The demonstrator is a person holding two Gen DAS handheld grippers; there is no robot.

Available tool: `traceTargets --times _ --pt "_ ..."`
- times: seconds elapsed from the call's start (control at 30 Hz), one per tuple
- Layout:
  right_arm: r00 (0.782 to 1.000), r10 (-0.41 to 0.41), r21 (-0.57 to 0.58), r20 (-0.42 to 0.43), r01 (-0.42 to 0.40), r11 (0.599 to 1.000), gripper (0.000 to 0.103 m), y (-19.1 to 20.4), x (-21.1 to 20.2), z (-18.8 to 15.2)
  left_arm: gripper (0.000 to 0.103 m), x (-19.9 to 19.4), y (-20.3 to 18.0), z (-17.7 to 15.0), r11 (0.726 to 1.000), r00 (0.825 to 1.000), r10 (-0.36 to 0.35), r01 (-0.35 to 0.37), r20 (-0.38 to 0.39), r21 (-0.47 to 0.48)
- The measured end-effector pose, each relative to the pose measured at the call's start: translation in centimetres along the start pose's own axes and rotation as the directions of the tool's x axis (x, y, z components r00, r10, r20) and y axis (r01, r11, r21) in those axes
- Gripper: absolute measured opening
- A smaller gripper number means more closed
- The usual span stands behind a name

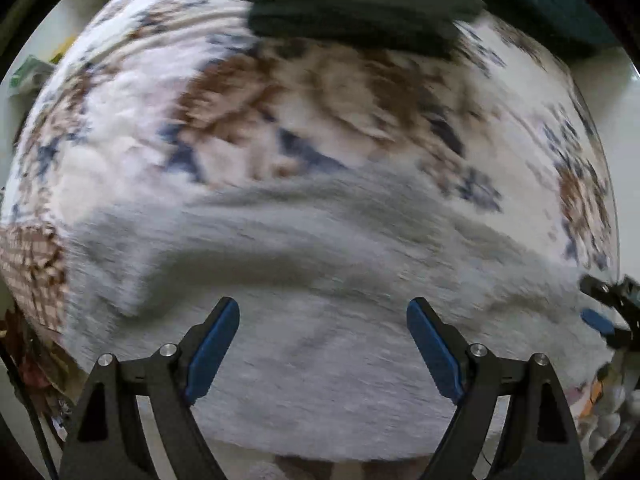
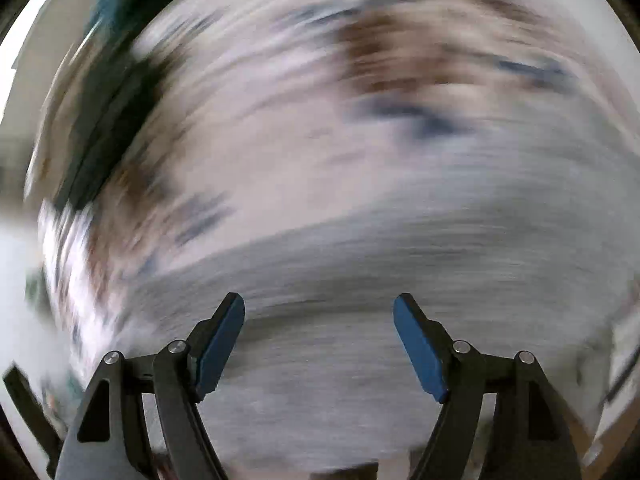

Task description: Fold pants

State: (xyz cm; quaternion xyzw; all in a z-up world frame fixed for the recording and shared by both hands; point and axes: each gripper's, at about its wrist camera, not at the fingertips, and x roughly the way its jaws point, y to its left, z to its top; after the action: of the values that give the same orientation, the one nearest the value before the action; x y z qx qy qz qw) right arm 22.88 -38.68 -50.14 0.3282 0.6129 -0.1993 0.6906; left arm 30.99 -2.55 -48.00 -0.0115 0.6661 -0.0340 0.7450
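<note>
Now between folds: both my left gripper (image 1: 323, 310) and right gripper (image 2: 319, 306) gape empty above the soft grey fabric pants (image 1: 320, 280); next I need a fresh edge to pinch.

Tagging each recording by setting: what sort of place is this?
Probably a bedroom: grey pants lie on a floral bedspread, with folded dark clothes stacked beyond.

Left gripper (image 1: 323, 312) fingers (image 1: 212, 344) apart above grey pants (image 1: 320, 248).
</note>
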Motion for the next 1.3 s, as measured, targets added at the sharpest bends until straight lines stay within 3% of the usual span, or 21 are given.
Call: traceTargets --times 0.07,0.17,0.3,0.4,0.47,0.53,0.6,0.63,0.67,0.7,0.8,0.9,1.03,1.1,1.2,1.3 --pt "0.997 -0.05 0.148 0.065 0.04 0.988 0.079 -7.0 -2.6 -0.2 0.086 1.1 -3.0 -0.7 1.0 0.999 -0.022 0.023 -0.033 0.017" --pt "0.99 -0.094 0.372 0.104 0.049 0.927 0.079 -18.6 -5.7 -0.4 0.086 2.5 -8.6 -2.2 0.998 0.996 -0.052 0.055 -0.075 0.043" --pt "0.993 -0.075 0.511 0.095 0.016 0.86 0.079 -28.8 -6.6 -0.3 0.086 4.9 -16.0 -4.1 0.992 0.989 -0.062 0.076 -0.134 0.103" --pt "0.993 -0.026 0.57 0.111 -0.043 0.821 0.079 -33.7 -5.9 0.0 0.086 6.6 -20.8 -5.4 0.983 0.985 -0.04 0.068 -0.166 0.168" --pt "0.99 0.038 0.589 0.138 -0.112 0.801 0.079 -35.3 -4.8 0.5 0.086 7.7 -23.4 -5.9 0.977 0.985 -0.012 0.049 -0.172 0.207" --pt "0.983 0.075 0.569 0.167 -0.159 0.807 0.076 -35.7 -3.5 1.4 0.086 8.6 -25.5 -6.2 0.971 0.985 0.012 0.029 -0.173 0.238" --pt "0.986 0.066 0.536 0.154 -0.139 0.833 0.054 -35.6 -2.5 2.4 0.086 9.7 -27.0 -6.4 0.964 0.985 0.048 -0.002 -0.168 0.266" --pt "0.988 0.059 0.519 0.141 -0.124 0.845 0.025 -35.3 -2.0 2.8 0.086 10.3 -27.6 -6.4 0.96 0.983 0.07 -0.02 -0.17 0.28" --pt "0.99 0.043 0.5 0.133 -0.105 0.86 0.012 -35.0 -1.7 3.1 0.086 11.1 -28.0 -6.4 0.955 0.98 0.099 -0.044 -0.172 0.295" --pt "0.989 0.028 0.479 0.147 -0.096 0.872 0.012 -34.6 -1.8 3.3 0.086 11.8 -28.2 -6.3 0.953 0.978 0.111 -0.054 -0.179 0.298" --pt "0.985 -0.018 0.432 0.174 -0.06 0.9 0.011 -33.6 -2.8 3.4 0.103 14.2 -27.6 -5.8 0.963 0.97 0.118 -0.06 -0.212 0.263" --pt "0.986 0.012 0.401 0.167 -0.079 0.913 0.011 -33.1 -2.4 3.4 0.103 15.9 -26.7 -4.8 0.977 0.968 0.076 -0.025 -0.237 0.212" --pt "0.986 0.028 0.404 0.163 -0.092 0.91 0.01 -33.6 -2.7 3.3 0.103 16.0 -27.3 -4.5 0.975 0.967 0.1 -0.048 -0.233 0.218" --pt "0.984 0.025 0.425 0.178 -0.099 0.9 0.009 -34.3 -3.8 2.9 0.103 15.2 -27.8 -4.0 0.977 0.961 0.11 -0.057 -0.252 0.207" --pt "0.983 0.004 0.435 0.183 -0.085 0.897 0.009 -35.2 -4.7 2.2 0.103 12.2 -29.6 -3.1 0.978 0.978 0.102 -0.064 -0.184 0.2" --pt "0.992 0.016 0.44 0.127 -0.071 0.895 0.012 -35.7 -2.9 1.8 0.103 10.6 -31.6 -3.3 0.97 0.983 0.091 -0.052 -0.157 0.236"
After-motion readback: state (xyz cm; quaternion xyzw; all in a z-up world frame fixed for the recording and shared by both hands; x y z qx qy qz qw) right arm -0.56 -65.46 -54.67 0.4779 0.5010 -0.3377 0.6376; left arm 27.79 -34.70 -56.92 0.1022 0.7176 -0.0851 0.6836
